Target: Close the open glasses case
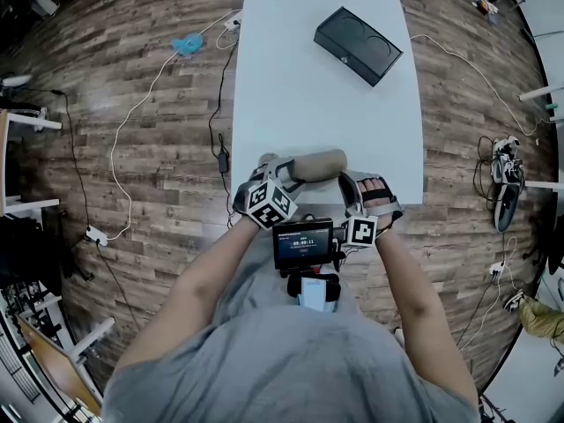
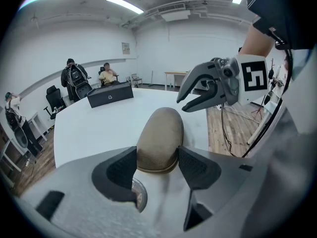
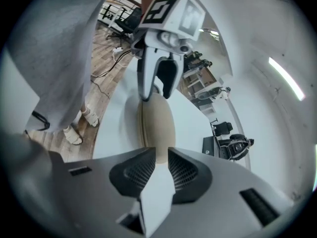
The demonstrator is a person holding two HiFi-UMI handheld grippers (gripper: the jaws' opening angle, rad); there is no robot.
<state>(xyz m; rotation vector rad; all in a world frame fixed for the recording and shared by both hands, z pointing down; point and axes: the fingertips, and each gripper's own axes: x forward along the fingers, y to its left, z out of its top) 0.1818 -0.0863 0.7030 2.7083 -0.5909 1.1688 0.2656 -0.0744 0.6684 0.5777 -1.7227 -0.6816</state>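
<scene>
One tan glasses case (image 1: pixel 315 165), lid shut, at the white table's (image 1: pixel 291 77) near edge. I have the left gripper (image 2: pixel 157 158) clamped on one end, the right gripper (image 3: pixel 158 165) pinching the other.

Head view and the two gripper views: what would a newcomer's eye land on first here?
First, the tan glasses case, held over the near edge of the white table, with the left gripper clamped on one end and the right gripper on the other. Next, the black box lying alone toward the table's far end.
</scene>
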